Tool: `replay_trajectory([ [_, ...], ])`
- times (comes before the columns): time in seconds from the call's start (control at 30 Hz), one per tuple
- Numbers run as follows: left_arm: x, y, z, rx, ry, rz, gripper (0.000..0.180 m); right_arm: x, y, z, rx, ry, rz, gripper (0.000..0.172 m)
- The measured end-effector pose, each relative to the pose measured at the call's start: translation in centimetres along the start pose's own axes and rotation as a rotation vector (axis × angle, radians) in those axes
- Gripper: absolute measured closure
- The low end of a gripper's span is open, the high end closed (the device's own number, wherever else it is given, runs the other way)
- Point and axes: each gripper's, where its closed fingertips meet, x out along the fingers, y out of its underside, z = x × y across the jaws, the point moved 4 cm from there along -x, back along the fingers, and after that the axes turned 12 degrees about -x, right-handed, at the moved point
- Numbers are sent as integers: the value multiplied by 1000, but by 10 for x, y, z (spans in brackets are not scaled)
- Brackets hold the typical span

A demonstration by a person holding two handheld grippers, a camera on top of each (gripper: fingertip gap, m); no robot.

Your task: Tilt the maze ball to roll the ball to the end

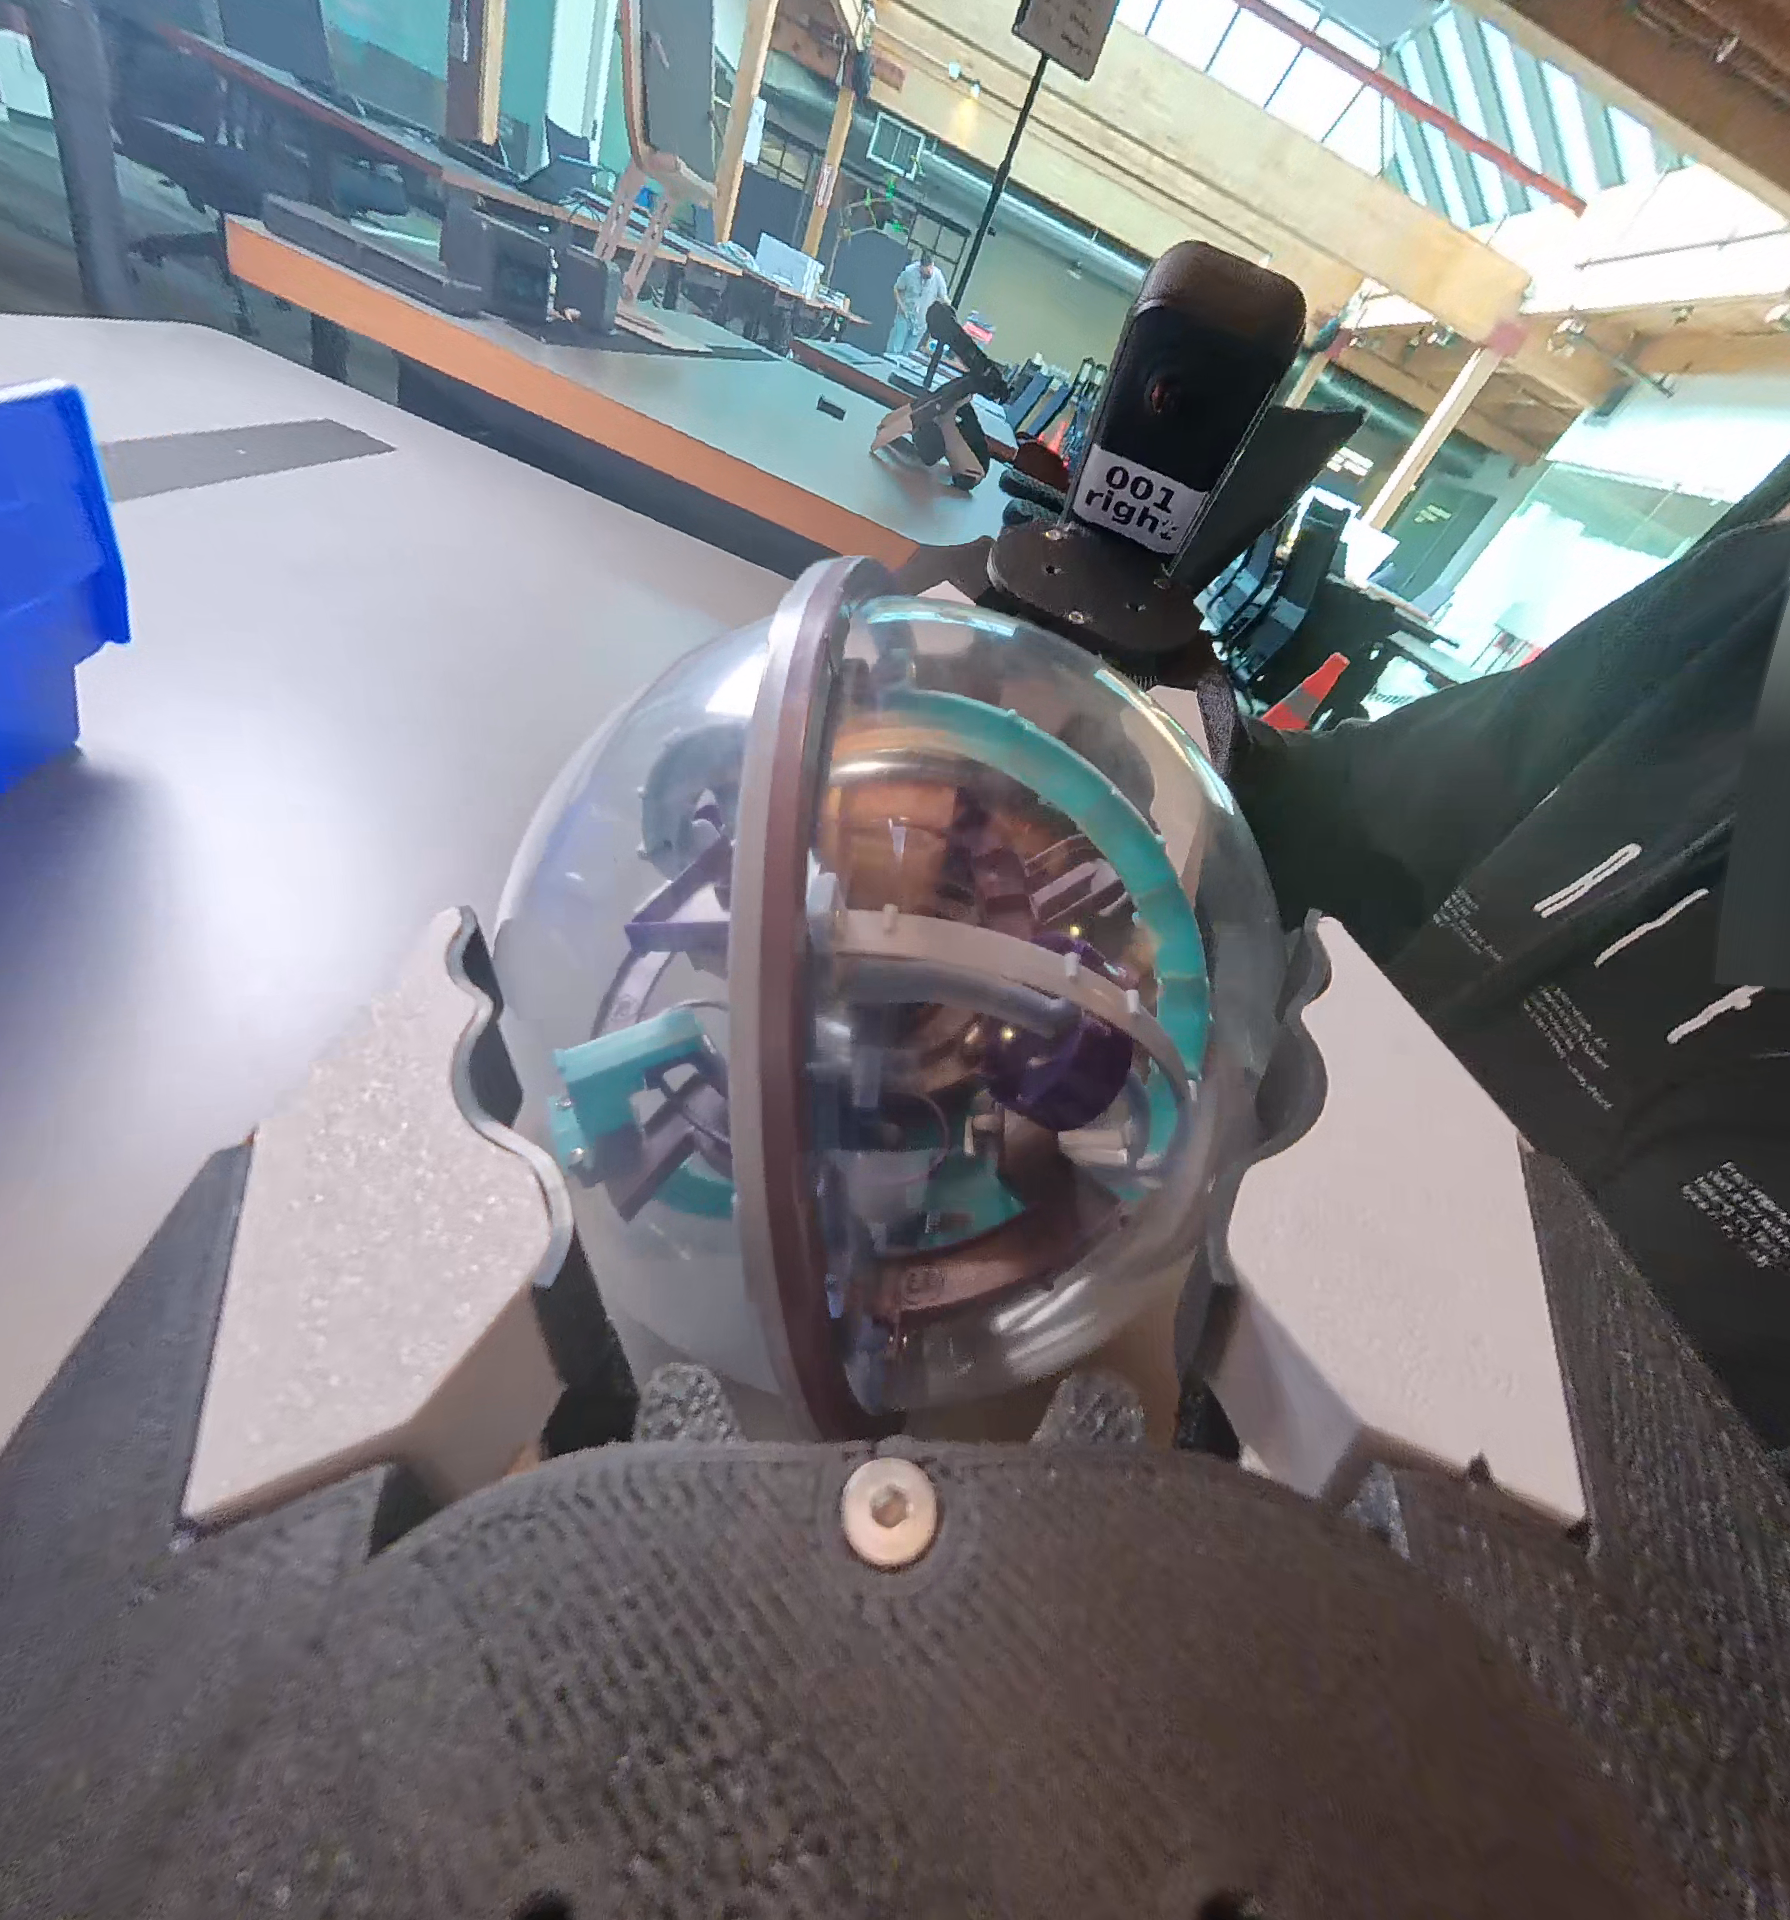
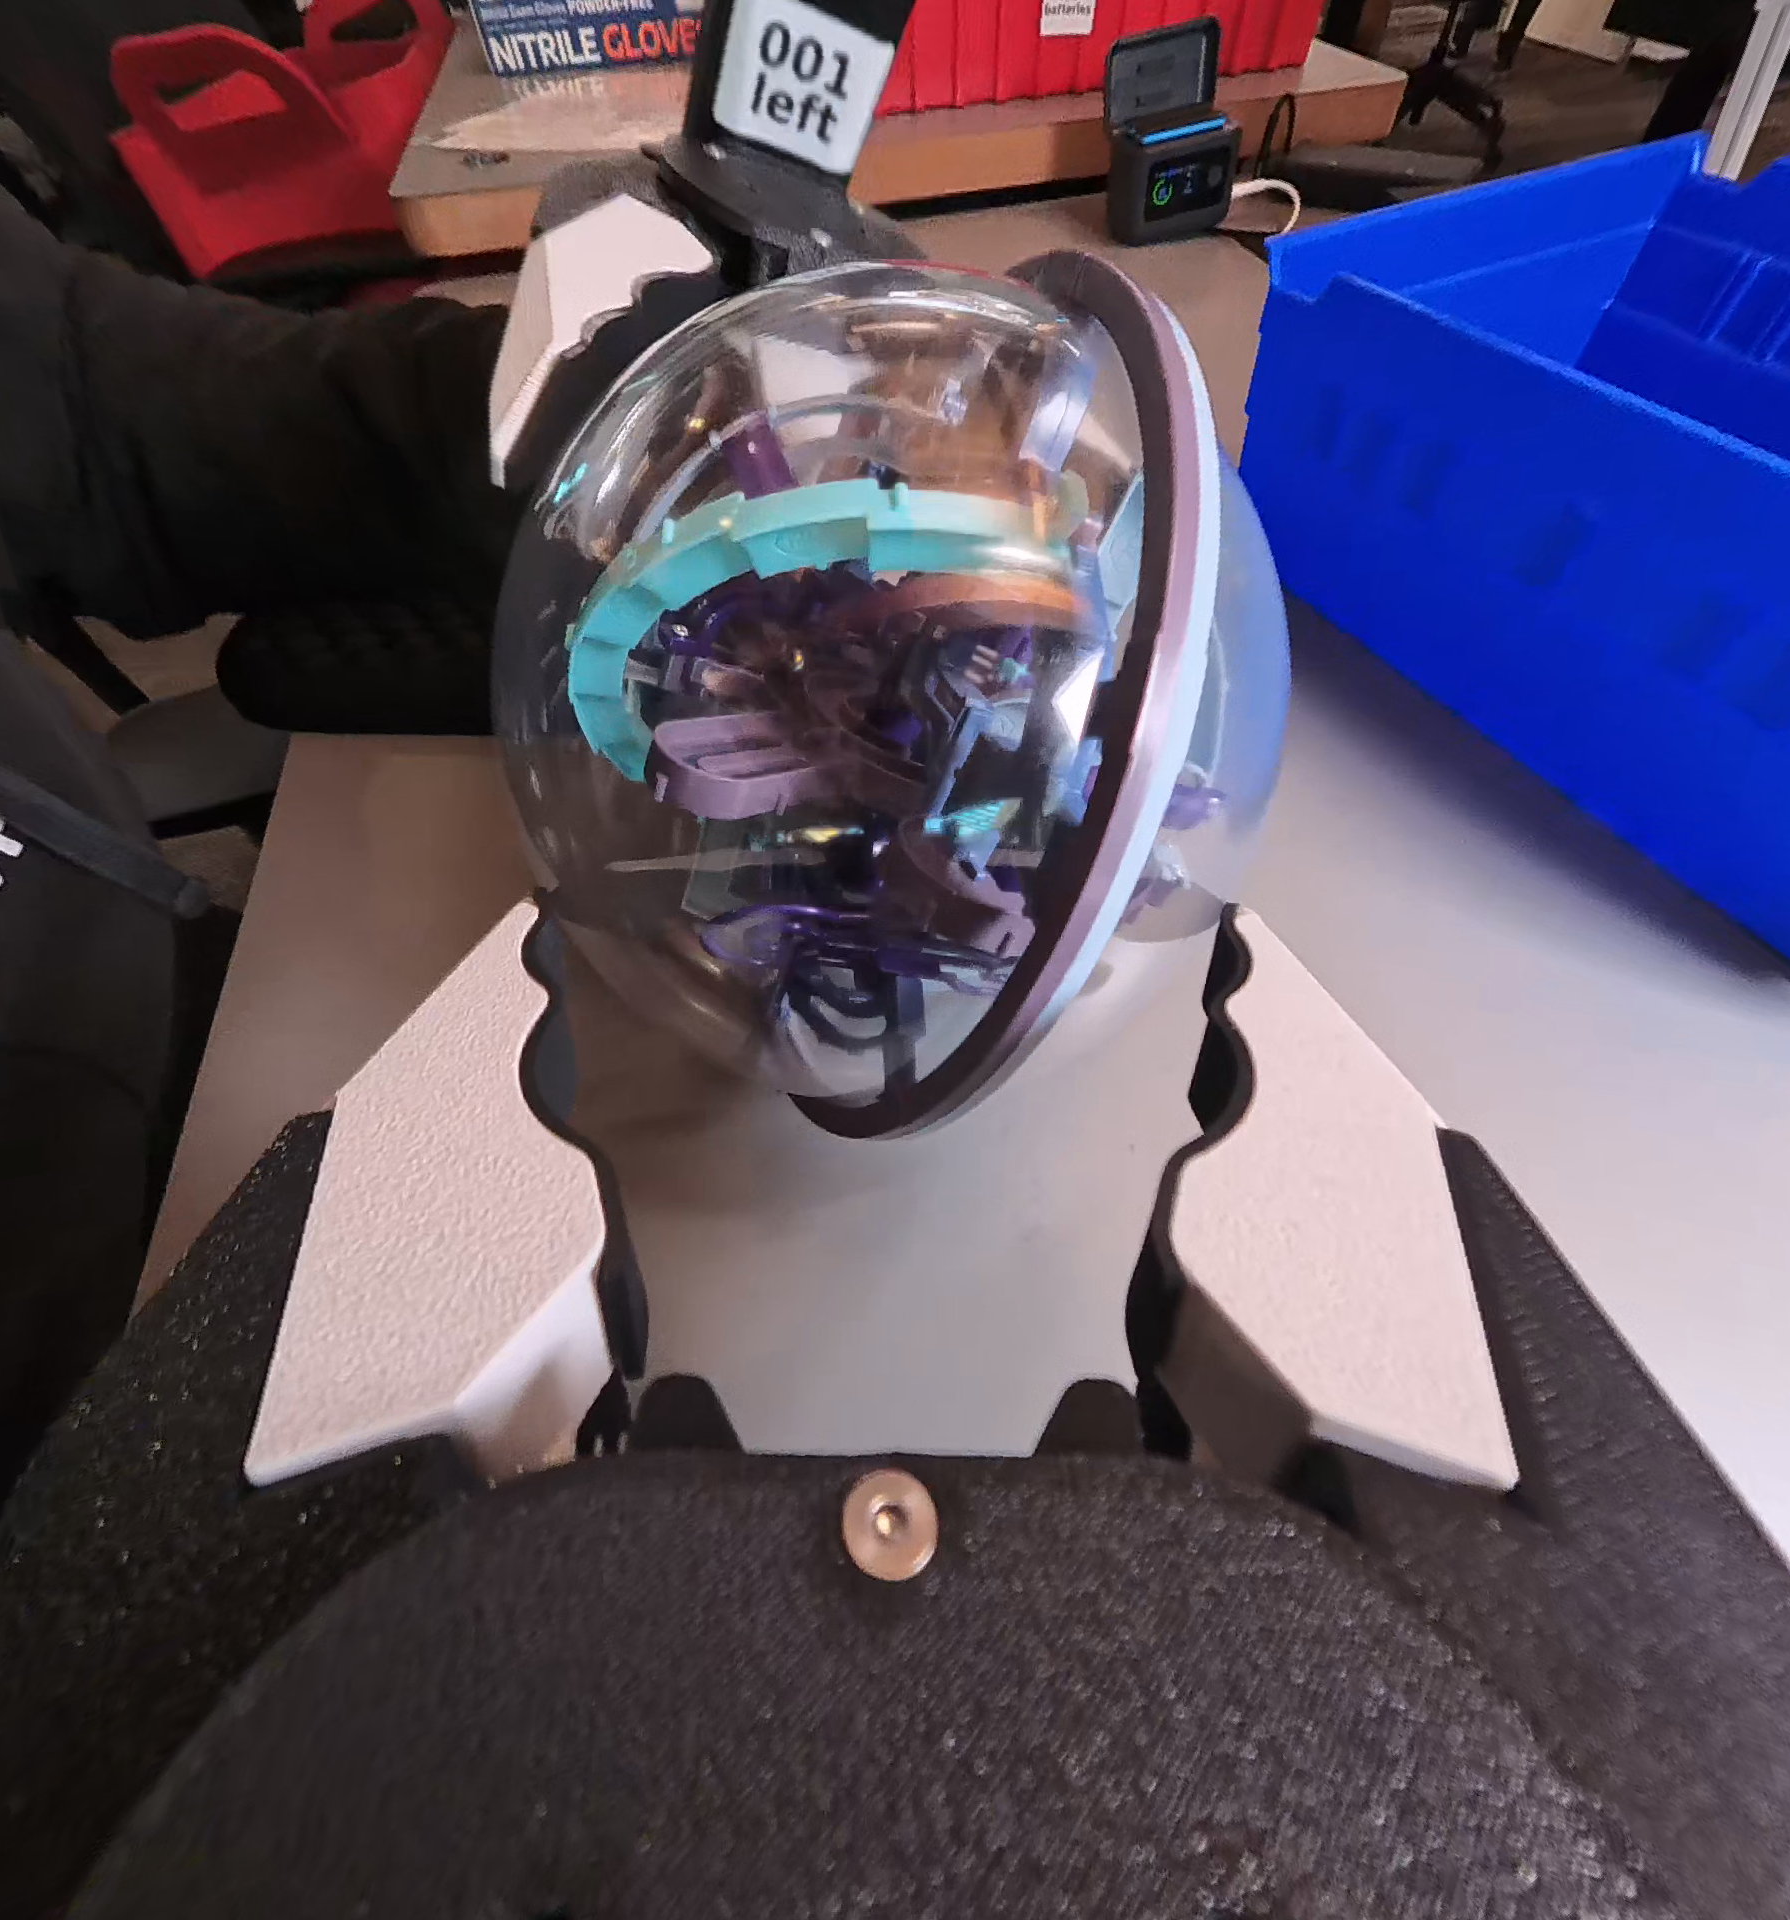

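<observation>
The maze ball [image 1: 870, 1018] is a clear sphere with teal, purple and grey tracks inside and a dark ring around it. My left gripper [image 1: 886, 935] is shut on it, one pad pressed on each side, and holds it above the grey table [image 1: 299, 727]. In the right wrist view the maze ball [image 2: 849, 675] is tilted, with the left gripper's white finger [image 2: 600, 291] behind it. My right gripper [image 2: 880, 925] is open, its fingertips beside the sphere's lower edge without clamping it. Its body [image 1: 1088, 582] shows behind the sphere. I cannot make out the small ball inside.
A blue bin [image 2: 1597, 499] stands on the table [image 2: 1493, 1039] to the right, and shows at the left of the left wrist view [image 1: 8, 582]. A person's black sleeve [image 2: 195, 468] is on the left. Red bins and a small charger case [image 2: 1171, 135] are at the back.
</observation>
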Motion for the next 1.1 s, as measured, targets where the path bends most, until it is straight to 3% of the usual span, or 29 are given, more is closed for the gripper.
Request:
replay_trajectory([
  [0.73,17,8,-27,212,-88,15,37,-18,12,9,-131,-28,-31,52],
  [1.1,14,10,-31,201,-152,-52,46,-34,10,14,57,93,1,57],
])
